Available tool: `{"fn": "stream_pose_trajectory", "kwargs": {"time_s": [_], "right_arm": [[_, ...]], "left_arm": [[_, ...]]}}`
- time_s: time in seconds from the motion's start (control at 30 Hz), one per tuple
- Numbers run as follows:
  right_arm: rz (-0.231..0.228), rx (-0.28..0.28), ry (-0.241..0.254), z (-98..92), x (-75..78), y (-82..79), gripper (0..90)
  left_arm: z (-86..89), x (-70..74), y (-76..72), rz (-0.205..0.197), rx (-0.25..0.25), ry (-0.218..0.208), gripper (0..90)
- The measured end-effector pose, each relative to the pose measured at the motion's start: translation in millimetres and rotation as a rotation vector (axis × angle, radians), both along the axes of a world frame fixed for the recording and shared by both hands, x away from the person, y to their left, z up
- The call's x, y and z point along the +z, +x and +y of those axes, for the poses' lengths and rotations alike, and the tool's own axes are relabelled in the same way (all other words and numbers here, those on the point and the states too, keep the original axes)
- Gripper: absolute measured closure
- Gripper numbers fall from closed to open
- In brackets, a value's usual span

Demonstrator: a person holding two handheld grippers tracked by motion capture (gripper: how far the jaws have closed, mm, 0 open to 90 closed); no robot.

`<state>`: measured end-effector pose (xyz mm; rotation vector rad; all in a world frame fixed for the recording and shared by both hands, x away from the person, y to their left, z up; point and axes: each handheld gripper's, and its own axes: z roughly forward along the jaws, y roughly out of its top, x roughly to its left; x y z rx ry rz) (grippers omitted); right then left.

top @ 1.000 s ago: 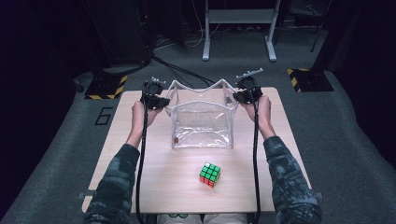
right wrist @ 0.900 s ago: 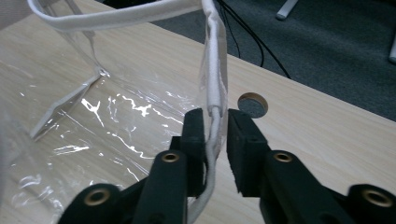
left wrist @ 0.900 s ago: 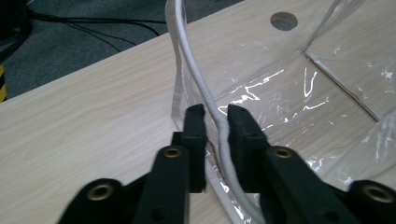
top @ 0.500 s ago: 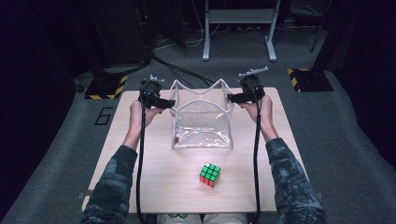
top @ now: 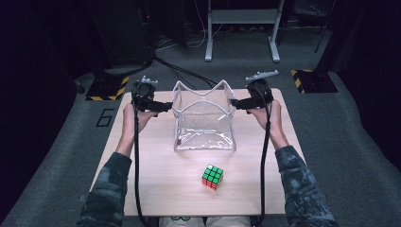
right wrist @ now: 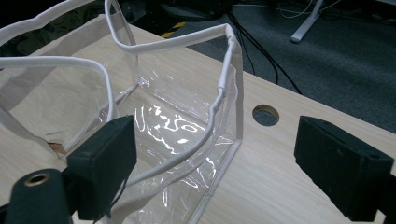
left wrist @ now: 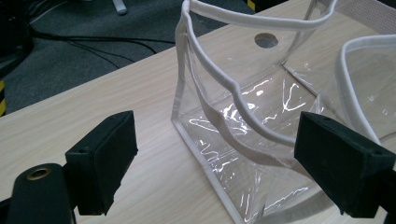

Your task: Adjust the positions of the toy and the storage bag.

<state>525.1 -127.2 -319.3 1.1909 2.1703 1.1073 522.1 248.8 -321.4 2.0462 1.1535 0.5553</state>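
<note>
Both tongs have just been opening and let go: left tongs (top: 166,107) and right tongs (top: 235,103) gape beside the clear bag (top: 204,124), standing mid-desk (top: 156,189).

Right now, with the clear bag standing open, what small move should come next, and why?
Probably bring the right hand-held gripper back toward the cube. Both it and the left hand-held gripper have just been opening, with nothing pressed between their pads. The clear bag stands open on the table, and the cube lies outside it.
</note>
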Motion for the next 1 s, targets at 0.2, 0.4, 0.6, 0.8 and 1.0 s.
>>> {"fn": "stream_pose_trajectory", "kwargs": {"time_s": [0.2,0.4,0.6,0.8,1.0], "right_arm": [[-0.017,0.018,0.006,-4.4,0.8,-13.8,9.3],[-0.037,0.023,-0.002,-12.2,-3.8,-30.3,8.3],[-0.046,0.024,0.000,-19.4,-10.9,-46.4,8.1],[-0.055,0.037,-0.011,-27.2,-22.8,-66.6,8.0],[-0.063,0.042,-0.008,-32.7,-35.5,-84.7,8.0]], "left_arm": [[3.2,0.6,-15.8,-0.009,-0.012,0.028,11.2],[5.5,-6.0,-32.5,-0.016,-0.026,0.066,8.7],[9.1,-11.8,-49.0,-0.038,-0.042,0.079,7.7],[13.8,-24.1,-62.1,-0.042,-0.041,0.091,7.7],[20.1,-41.7,-74.1,-0.038,-0.033,0.094,7.3]]}}
